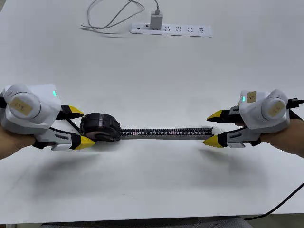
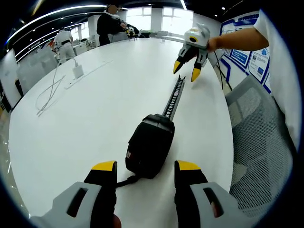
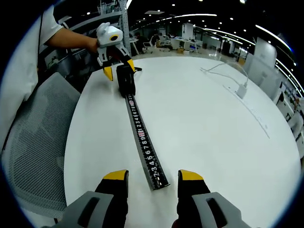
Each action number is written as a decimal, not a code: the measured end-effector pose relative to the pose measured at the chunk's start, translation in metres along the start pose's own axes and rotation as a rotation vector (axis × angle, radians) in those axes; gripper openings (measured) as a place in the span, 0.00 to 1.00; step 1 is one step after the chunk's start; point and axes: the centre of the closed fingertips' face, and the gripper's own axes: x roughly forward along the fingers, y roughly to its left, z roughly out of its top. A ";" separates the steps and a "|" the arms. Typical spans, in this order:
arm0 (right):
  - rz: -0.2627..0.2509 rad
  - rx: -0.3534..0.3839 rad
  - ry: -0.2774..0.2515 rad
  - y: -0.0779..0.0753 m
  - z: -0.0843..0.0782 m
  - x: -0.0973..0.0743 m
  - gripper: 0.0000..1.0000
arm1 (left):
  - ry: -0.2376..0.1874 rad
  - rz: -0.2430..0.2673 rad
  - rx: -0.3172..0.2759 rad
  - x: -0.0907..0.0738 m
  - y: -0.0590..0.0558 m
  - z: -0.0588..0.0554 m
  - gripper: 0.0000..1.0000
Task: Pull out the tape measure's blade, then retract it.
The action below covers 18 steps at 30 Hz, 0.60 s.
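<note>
Bearing printed numerals 2–9: black blade [image 3: 144,145].

A person wearing a white short-sleeved shirt [image 2: 285,71] is handling the left gripper [image 1: 81,127] and right gripper [image 1: 212,128], both showing white rounded housings, grey yellow-tipped jaws, tan labels [image 1: 21,107] and green lights [image 1: 243,99]; a black cable [image 1: 285,202] is trailing from the right.

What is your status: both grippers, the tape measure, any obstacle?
Left gripper open behind tape measure case. Right gripper open, blade tip between its jaws, ungripped. Blade out, flat on table. Power strip far off, no obstacle.
</note>
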 end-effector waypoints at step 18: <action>-0.115 0.129 -0.105 0.014 0.005 -0.019 0.52 | -0.095 0.153 -0.106 -0.033 0.000 -0.005 0.54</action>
